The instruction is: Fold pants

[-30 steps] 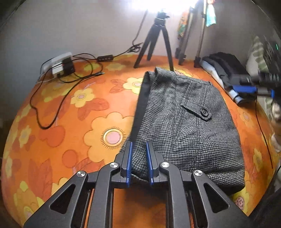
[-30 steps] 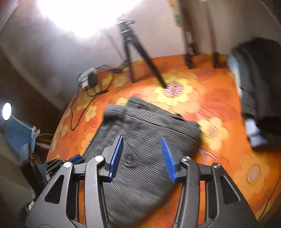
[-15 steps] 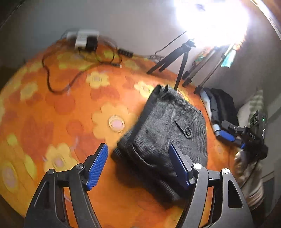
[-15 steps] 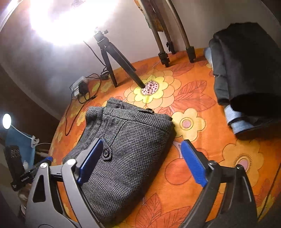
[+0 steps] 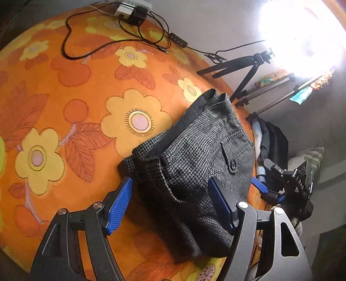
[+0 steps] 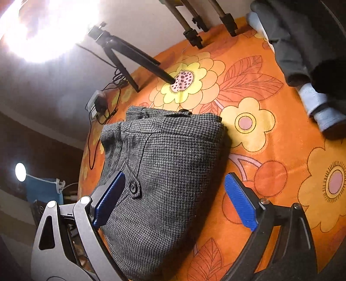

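Grey houndstooth pants (image 5: 194, 155) lie folded in a compact stack on the orange flowered cloth (image 5: 64, 97), back pocket and button on top. They also show in the right wrist view (image 6: 166, 168). My left gripper (image 5: 170, 198) is open and empty, raised over the stack's near end. My right gripper (image 6: 175, 196) is open and empty above the stack's other side. The right gripper also shows in the left wrist view (image 5: 281, 186), beyond the pants.
A black tripod (image 5: 244, 69) and stand legs (image 6: 194, 36) rest on the cloth behind the pants. A pile of dark and light clothes (image 6: 302, 54) lies to one side. A power strip with cables (image 5: 132, 13) sits at the far edge.
My left gripper let go of the pants' edge, opened wide and lifted back. My right gripper opened wider and pulled away from the stack. The pants stay folded.
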`<state>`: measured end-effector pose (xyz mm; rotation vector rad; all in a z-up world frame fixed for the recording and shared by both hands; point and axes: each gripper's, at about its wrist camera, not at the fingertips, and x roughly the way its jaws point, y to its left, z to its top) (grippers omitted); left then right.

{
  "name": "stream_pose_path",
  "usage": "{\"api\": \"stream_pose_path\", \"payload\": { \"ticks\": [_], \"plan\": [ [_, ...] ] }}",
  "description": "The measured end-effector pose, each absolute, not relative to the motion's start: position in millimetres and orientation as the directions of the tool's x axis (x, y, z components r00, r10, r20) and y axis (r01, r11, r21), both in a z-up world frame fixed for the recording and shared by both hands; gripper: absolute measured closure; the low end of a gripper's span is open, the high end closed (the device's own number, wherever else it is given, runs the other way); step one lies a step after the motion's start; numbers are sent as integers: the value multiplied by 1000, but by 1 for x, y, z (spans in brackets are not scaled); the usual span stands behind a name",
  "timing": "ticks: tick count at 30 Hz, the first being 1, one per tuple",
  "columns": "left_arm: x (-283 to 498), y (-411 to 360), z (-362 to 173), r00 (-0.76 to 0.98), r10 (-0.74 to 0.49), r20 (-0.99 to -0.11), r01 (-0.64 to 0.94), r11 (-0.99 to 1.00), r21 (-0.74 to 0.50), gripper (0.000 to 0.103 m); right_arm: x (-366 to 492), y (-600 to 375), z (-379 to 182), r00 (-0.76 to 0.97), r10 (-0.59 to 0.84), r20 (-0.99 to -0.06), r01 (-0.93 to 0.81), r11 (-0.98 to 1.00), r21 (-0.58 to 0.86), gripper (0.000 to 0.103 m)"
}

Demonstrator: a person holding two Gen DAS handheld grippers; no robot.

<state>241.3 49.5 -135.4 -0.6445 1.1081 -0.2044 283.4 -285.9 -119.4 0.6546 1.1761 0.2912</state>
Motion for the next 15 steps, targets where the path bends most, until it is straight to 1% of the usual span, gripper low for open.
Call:
{"api": "stream_pose_path", "payload": {
  "ticks": [15],
  "plan": [
    [248,40,-140,490,-408,-770,-168,823,-543,31,301,-296,-140,394,526,-754,173,763,623,8]
  ]
}}
